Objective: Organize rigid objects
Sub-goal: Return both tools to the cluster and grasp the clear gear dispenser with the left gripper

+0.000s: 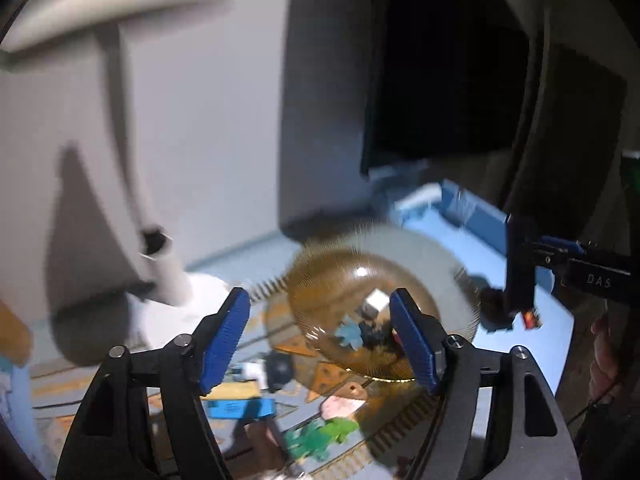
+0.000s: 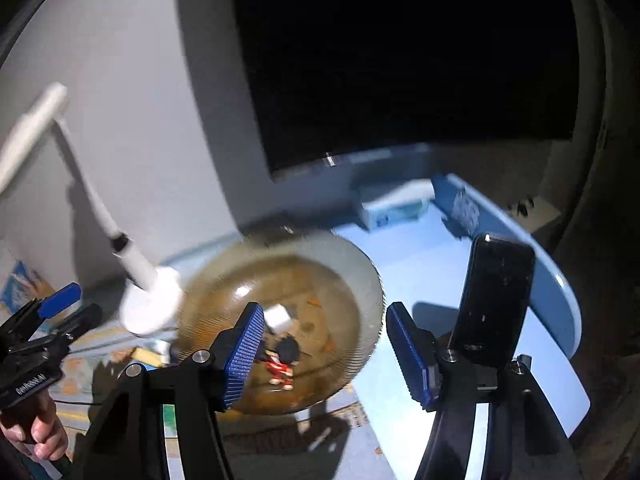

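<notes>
A clear amber ribbed glass bowl (image 1: 384, 304) sits on the blue table and also shows in the right wrist view (image 2: 288, 300). It holds small toys: a white cube (image 2: 278, 318), a dark figure with red and white legs (image 2: 282, 364), and a blue star-like piece (image 1: 350, 334). My left gripper (image 1: 320, 340) is open and hovers over the bowl's near side. My right gripper (image 2: 324, 352) is open above the bowl's right rim, and it also shows at the right of the left wrist view (image 1: 520, 280). Loose pieces lie on the play mat: a green piece (image 1: 324, 434), a blue block (image 1: 240, 408).
A white desk lamp base (image 2: 150, 308) stands left of the bowl. A dark monitor (image 2: 400, 60) stands behind. A blue box (image 2: 456, 196) and a white and blue pack (image 2: 394, 204) sit at the back. A black phone (image 2: 494, 300) is mounted on my right gripper.
</notes>
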A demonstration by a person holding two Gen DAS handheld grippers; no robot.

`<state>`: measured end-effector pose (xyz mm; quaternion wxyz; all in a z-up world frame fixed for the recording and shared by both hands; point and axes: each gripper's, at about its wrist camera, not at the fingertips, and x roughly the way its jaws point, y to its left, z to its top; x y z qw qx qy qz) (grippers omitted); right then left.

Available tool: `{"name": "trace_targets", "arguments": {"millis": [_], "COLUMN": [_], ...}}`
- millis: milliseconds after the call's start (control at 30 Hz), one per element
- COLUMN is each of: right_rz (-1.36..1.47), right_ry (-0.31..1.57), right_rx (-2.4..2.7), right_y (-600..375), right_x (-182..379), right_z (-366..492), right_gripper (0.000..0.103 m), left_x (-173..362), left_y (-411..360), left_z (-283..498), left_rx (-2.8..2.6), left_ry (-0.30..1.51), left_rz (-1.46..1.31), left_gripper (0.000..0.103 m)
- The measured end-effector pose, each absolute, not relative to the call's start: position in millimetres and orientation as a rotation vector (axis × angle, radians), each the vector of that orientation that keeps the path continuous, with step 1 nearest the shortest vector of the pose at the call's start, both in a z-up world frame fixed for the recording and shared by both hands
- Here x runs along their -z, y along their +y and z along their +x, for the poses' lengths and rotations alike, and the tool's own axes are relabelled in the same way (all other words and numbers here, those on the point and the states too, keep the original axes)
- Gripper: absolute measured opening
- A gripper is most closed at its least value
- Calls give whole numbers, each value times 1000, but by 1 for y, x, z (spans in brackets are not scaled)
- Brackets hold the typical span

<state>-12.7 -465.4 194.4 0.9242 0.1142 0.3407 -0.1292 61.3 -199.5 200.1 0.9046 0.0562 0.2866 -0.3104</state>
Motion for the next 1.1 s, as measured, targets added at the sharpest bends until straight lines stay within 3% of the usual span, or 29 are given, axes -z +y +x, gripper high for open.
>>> {"name": "trace_targets", "arguments": {"millis": [167, 233, 433, 600, 800, 1033, 1100], "right_rz": [175, 153, 95, 70, 136, 192, 174], "right_ry": [603, 567, 535, 617, 802, 952, 966], "right_rx": [172, 132, 16, -42, -41, -70, -80], "right_y": [-415, -393, -337, -306, -306, -320, -319], "right_x": [-232, -241, -241, -204, -117, -43, -32], "right_z": [-51, -64, -83, -75, -50, -18, -10], "right_gripper": [69, 83, 83, 83, 83, 64, 63], "left_x": [-234, -239, -230, -183, -83, -32, -25], "left_y": [-138, -120, -72, -53, -76, -126, -139], "left_z": [22, 8, -16, -15, -1, 5, 10], "left_rx": [601, 579, 524, 528, 552, 574, 553], "left_ry": [493, 475, 480, 591, 811, 907, 913], "left_rz": [67, 53, 46, 57, 124, 183, 210], "left_gripper": [73, 73, 73, 73, 73, 73, 73]}}
